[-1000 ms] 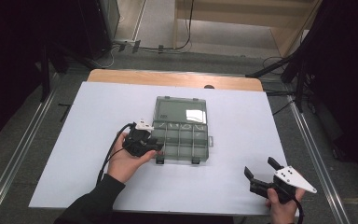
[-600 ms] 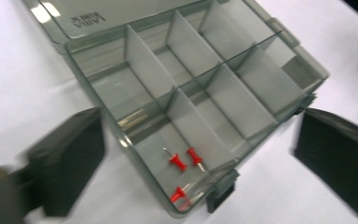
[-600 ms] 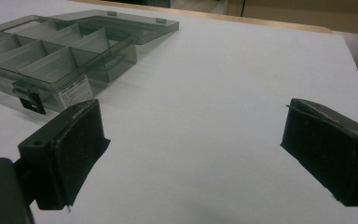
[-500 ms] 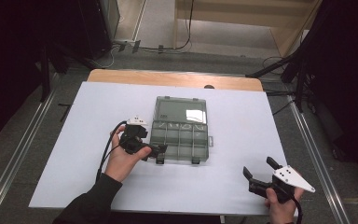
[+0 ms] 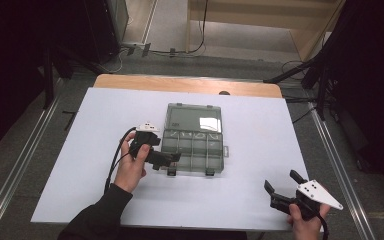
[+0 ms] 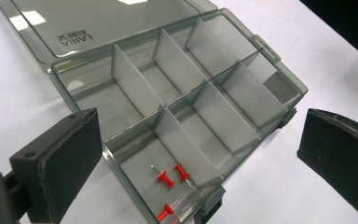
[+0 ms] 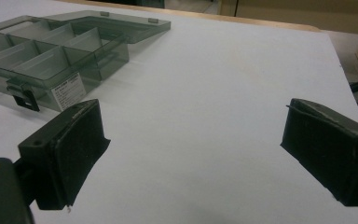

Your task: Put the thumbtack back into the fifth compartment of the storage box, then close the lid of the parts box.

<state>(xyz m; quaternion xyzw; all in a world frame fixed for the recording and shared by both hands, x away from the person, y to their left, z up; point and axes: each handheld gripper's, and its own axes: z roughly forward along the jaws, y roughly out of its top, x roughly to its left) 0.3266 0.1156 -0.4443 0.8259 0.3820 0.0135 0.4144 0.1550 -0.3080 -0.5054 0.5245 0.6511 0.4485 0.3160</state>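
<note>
The 3 red pushpins (image 6: pixel 170 184) in the organizer box (image 6: pixel 177 107) are light, sharp and slippery, best pinched by their heads, under the left gripper (image 6: pixel 196 154), whose jaws have just spread wide with nothing between them.

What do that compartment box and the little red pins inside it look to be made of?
The organizer box looks like smoky, glossy see-through plastic: light glints on its lid and the table shows through its walls. The red pushpins seem to have shiny plastic heads and thin metal points, though they are too small to be sure.

raised mirrored lettering on the organizer box (image 6: pixel 168 102) lid near its hinge edge, unreadable brand, white sticker (image 7: pixel 68 89) on box side wall, print too small
</note>
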